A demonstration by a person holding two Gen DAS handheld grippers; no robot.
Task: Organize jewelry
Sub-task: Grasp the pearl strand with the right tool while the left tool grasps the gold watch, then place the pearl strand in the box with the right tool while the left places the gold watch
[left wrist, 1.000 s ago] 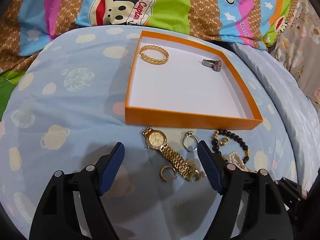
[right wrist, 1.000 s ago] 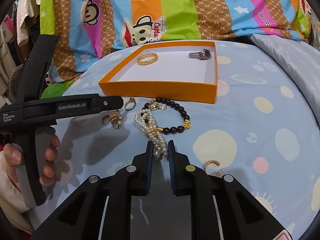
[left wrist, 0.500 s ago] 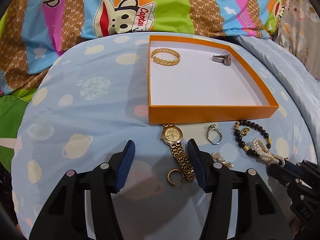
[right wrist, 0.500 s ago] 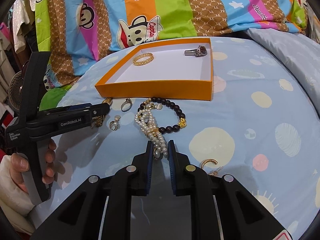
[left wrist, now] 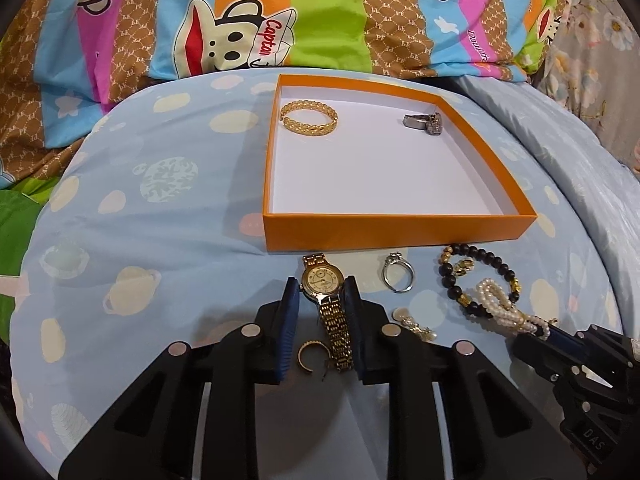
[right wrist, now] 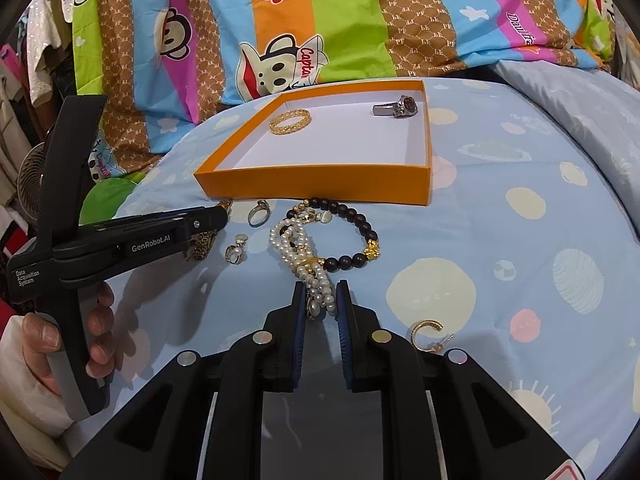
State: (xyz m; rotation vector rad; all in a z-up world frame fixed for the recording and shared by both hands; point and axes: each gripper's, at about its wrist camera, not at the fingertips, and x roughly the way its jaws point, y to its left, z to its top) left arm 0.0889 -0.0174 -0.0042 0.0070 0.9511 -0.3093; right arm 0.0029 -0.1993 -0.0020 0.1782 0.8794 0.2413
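Observation:
An orange box (left wrist: 396, 234) (right wrist: 312, 187) with a white floor holds a gold bangle (left wrist: 308, 118) (right wrist: 290, 121) and a silver watch (left wrist: 425, 123) (right wrist: 396, 109). My left gripper (left wrist: 320, 296) is shut on a gold watch (left wrist: 322, 282) lying in front of the box. My right gripper (right wrist: 319, 300) is shut on the near end of a pearl necklace (right wrist: 304, 256) (left wrist: 504, 308). A black bead bracelet (right wrist: 352, 236) (left wrist: 476, 268) lies under the pearls. A silver ring (left wrist: 397, 272) (right wrist: 258, 212) lies between the watch and the bracelet.
A gold hoop earring (left wrist: 312, 354) lies between my left fingers beside the watch strap. Another gold hoop (right wrist: 429, 334) lies right of my right gripper. Small pearl earrings (left wrist: 416, 322) (right wrist: 236, 250) lie nearby. A colourful cartoon blanket (left wrist: 320, 20) rises behind the box.
My left gripper has moved forward over the gold watch and its fingers have closed from wide open onto the watch. My right gripper stays shut on the pearl necklace.

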